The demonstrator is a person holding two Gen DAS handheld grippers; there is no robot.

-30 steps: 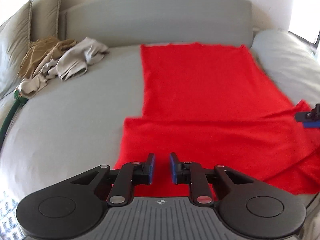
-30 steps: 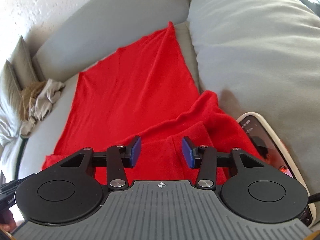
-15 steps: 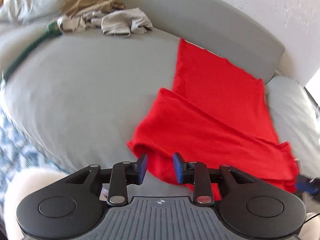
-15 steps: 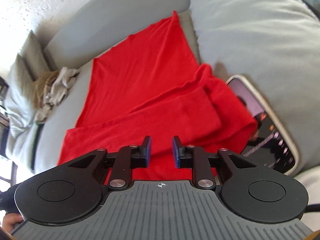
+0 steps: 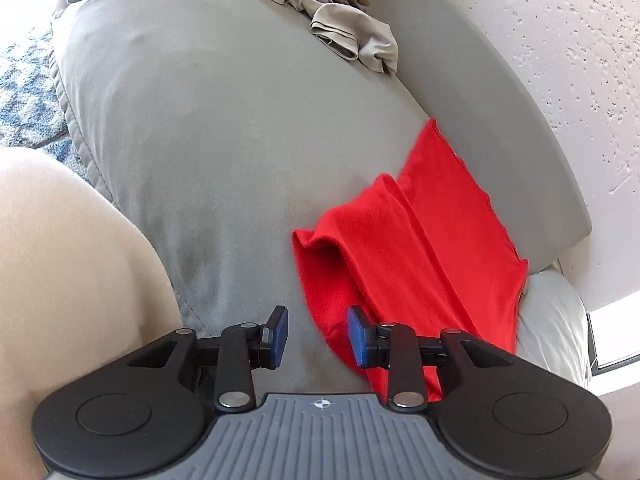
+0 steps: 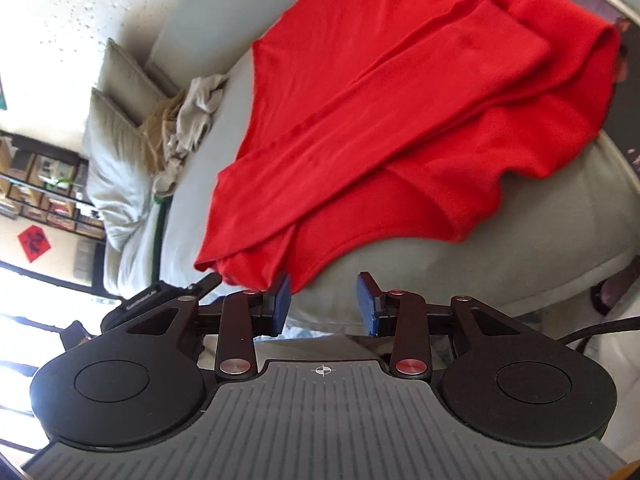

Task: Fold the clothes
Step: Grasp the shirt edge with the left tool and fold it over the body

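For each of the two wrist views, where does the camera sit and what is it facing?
Left wrist: behind the open left hand-held gripper, facing the sofa seat; a trouser leg shows.
Right wrist: behind the open right hand-held gripper, facing the seat edge.
Shared: the red garment and the beige clothes pile.

Matt red cloth garment [image 6: 400, 120]

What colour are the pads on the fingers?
Blue pads, on black fingers; the left wrist view shows them best.

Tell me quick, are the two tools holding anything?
Left tool: open, holding nothing.
Right tool: open, holding nothing; red cloth lies free.
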